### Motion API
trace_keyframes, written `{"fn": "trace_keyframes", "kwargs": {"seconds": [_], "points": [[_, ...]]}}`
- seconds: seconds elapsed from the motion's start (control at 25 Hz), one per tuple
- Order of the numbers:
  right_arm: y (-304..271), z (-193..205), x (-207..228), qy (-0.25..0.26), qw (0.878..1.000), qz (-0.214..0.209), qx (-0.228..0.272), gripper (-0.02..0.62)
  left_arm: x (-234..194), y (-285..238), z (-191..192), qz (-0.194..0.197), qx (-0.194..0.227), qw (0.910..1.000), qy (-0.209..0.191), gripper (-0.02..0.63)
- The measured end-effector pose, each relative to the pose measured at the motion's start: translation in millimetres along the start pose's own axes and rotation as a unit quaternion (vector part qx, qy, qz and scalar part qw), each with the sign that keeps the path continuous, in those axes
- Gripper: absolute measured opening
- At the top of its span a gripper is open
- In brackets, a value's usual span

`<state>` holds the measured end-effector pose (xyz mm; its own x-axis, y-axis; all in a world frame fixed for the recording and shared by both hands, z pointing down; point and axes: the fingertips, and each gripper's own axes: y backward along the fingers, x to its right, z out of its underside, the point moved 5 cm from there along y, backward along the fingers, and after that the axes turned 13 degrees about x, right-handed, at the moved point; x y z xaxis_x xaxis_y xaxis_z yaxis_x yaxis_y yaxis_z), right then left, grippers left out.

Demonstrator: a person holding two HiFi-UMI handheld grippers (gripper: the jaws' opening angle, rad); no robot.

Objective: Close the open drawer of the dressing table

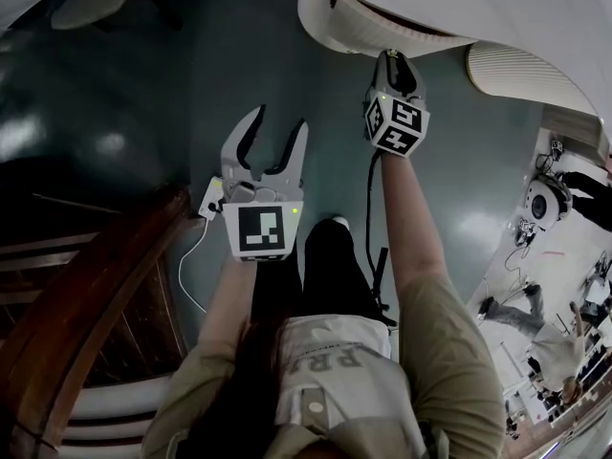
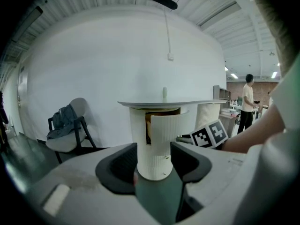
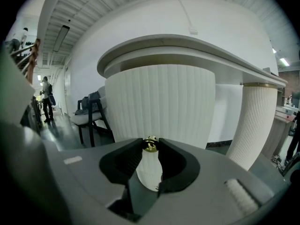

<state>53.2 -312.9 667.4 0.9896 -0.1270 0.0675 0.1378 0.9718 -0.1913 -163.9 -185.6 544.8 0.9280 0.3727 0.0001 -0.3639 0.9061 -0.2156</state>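
one small brass knob (image 3: 150, 144) on the ribbed drawer (image 3: 159, 97) sits pinched between the jaws of the right gripper (image 1: 396, 63), a hold that likely serves to push the drawer back in under the top of the desk (image 3: 197, 50). the left gripper (image 1: 279, 120) hovers apart from the desk with jaws wide and empty, probably spare. the drawer stands partly out; the dim gap behind its front shows nothing i can name.
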Motion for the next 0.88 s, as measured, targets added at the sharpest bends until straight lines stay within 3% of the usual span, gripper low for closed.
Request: {"fn": "trace_keyframes", "kwargs": {"seconds": [0.44,0.68,0.88], "points": [[-19.5,-4.8,3.5,0.009,1.000,-0.001,0.005,0.110,-5.4,-13.2,3.6,0.008,0.003,1.0000,0.000,0.233],[-30.5,-9.8,4.8,0.012,1.000,0.002,0.007,0.110,-12.5,-15.0,8.7,0.023,-0.003,0.9993,-0.030,0.232],[-36.9,-12.9,6.5,0.013,1.000,-0.001,0.012,0.110,-11.9,-17.3,10.5,0.012,-0.003,0.9999,-0.002,0.232]]}}
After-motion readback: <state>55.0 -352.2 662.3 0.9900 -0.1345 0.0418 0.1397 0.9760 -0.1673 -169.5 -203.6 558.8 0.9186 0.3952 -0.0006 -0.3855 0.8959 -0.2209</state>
